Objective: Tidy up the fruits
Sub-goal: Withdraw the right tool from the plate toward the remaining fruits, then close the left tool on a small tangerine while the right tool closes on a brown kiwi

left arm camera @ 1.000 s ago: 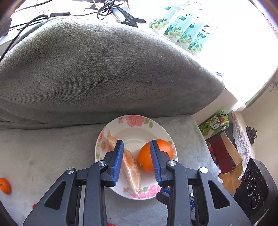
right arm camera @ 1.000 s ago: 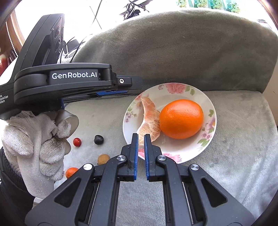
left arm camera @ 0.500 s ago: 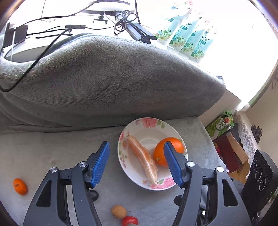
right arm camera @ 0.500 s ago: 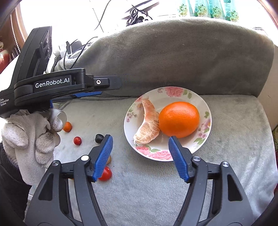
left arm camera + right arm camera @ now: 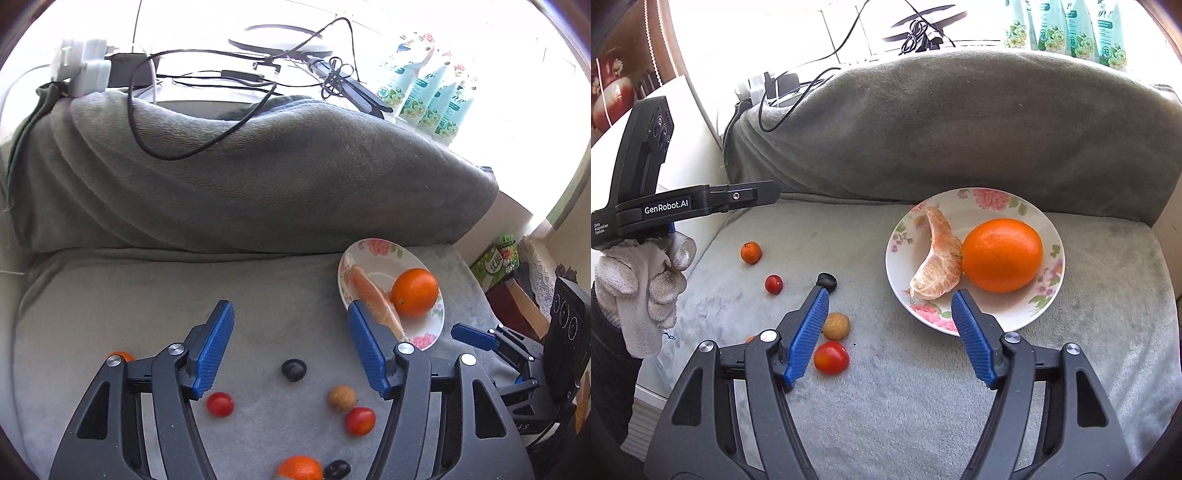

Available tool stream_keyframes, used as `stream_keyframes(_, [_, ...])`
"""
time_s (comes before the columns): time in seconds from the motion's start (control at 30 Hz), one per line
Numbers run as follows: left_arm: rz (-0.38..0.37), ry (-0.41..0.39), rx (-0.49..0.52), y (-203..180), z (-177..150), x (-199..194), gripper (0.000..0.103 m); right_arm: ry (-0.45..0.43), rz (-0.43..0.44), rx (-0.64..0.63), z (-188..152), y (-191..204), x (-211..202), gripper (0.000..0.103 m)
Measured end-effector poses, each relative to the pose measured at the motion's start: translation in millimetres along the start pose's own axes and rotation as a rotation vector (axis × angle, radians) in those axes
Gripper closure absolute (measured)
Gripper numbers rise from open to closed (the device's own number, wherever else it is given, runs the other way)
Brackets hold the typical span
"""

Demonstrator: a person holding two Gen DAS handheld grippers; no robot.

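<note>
Right gripper [image 5: 890,321] gapes wide, jaws just opening further, nothing between; left gripper [image 5: 291,339] half open, empty too. Task partly done: plate [image 5: 1027,317] holds orange [image 5: 1003,254] and peeled segment [image 5: 938,266], touching. Left of plate, loose on cushion [image 5: 923,406]: tomatoes [image 5: 831,357], longan [image 5: 836,325], dark grape [image 5: 827,281], small mandarin [image 5: 751,252]. All yet to gather.

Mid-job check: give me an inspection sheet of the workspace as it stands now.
Surface: grey blanket over a cushion.
Job's things: plate holds an orange and a peeled segment; loose on the blanket are two cherry tomatoes, a small tangerine, a brown round fruit, a dark fruit.
Clutter: nothing seen.
Grippers: left gripper open, empty; right gripper open, empty, jaws just opening.
Cables: black cable draped over the cushion.
Surroundings: tubes by the window.
</note>
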State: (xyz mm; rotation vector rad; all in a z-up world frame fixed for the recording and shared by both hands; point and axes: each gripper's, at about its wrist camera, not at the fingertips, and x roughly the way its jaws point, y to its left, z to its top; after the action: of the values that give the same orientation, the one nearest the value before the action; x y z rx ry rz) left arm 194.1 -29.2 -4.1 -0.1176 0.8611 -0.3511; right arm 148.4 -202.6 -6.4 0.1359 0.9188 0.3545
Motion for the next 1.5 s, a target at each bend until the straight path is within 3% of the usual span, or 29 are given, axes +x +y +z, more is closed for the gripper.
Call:
stream_keyframes(0.07, [0.017,-0.008,0.0,9.3,-7.9,-8.4,0.039,-0.004,0.001,-0.018,-0.2,4.0,0.5,0.02])
stream_keyframes(0.37, [0.051,-0.011,-0.008,32.6,-49.1,-35.1,0.039,0.038,0.023,-0.048,1.4,13.5,11.6,0.017])
stream_keyframes(0.77, [-0.047,0.046,-0.054,25.6,-100.3,-41.4,0.039,0.143,0.112,-0.057,-2.3,32.6,41.1,0.017])
stream_keyframes(1.07, [-0.113,0.11,-0.103,18.9,-124.9,-29.5,0.039,0.24,0.108,-0.056,-9.1,38.0,72.0,0.034])
stream_keyframes(1.13, [-0.124,0.118,-0.111,18.9,-127.7,-27.3,0.04,0.259,0.115,-0.042,-9.3,35.8,77.7,0.042])
stream_keyframes(1.5, [-0.168,0.159,-0.16,19.3,-132.1,-8.2,0.042,0.317,0.127,-0.002,-11.0,29.7,100.4,0.051])
